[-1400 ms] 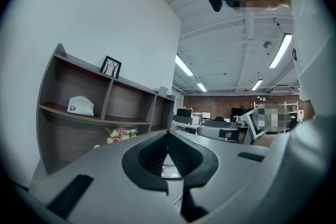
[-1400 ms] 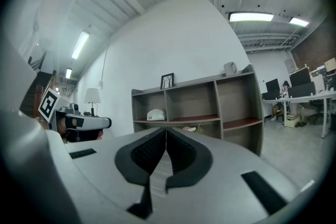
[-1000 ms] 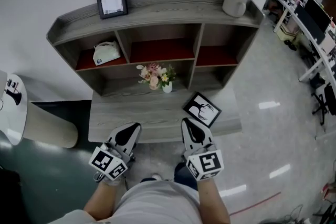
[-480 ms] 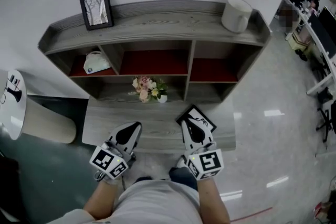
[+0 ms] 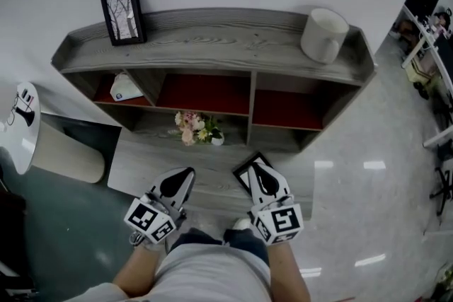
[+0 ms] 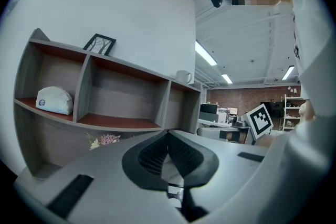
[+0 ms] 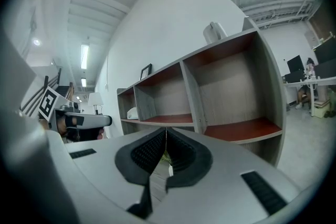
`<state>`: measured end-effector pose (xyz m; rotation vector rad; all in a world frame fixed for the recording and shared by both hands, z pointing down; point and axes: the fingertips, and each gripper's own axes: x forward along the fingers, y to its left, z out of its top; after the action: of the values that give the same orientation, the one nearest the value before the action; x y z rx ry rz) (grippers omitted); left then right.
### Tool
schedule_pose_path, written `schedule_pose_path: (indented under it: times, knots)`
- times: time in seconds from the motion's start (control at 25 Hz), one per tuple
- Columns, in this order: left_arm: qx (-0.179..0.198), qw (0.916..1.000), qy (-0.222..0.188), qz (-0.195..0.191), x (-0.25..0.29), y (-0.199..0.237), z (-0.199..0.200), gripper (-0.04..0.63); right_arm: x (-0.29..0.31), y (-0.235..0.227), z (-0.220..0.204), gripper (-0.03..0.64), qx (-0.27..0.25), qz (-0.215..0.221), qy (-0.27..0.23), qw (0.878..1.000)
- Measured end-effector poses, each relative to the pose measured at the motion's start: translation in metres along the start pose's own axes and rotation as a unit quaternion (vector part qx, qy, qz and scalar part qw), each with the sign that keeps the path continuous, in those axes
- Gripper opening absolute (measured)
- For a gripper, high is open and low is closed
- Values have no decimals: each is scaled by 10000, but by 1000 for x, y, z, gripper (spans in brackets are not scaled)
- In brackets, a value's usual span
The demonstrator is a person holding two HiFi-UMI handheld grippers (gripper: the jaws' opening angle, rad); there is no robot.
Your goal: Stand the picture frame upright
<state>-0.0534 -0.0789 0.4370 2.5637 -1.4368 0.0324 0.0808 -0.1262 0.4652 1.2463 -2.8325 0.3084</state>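
A black picture frame [image 5: 242, 168] lies flat on the grey desk [image 5: 134, 163], on its right part. My right gripper [image 5: 257, 169] hovers over it, shut and empty, and hides most of it. My left gripper [image 5: 186, 172] is over the desk's middle, also shut with nothing in it. In the left gripper view the jaws [image 6: 168, 134] meet, pointing at the shelf unit. In the right gripper view the jaws [image 7: 166, 131] are likewise closed; the lying frame is hidden there. A second frame [image 5: 122, 14] stands upright on the shelf top at the left.
The grey shelf unit [image 5: 212, 39] with red-floored cubbies rises behind the desk. A white cup [image 5: 324, 34] stands on its top right, a white object [image 5: 127, 88] sits in the left cubby, and flowers [image 5: 192, 129] are on the desk. A lamp [image 5: 25, 117] stands at left.
Both grippers have come forward over the desk, towards the shelf. The right one now covers most of the lying frame, which was in full sight a second ago. Both stayed shut.
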Motion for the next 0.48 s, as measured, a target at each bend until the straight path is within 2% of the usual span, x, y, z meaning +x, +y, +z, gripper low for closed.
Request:
schedule_pose_path:
  times: [0.24, 0.48]
  knots:
    - [14, 9997, 237, -85, 23, -3, -13, 15, 1, -23, -9, 20, 95, -128, 137, 9998]
    - [-27, 9975, 599, -360, 48, 0, -41, 17, 1, -42, -35, 20, 226, -502, 354, 9979]
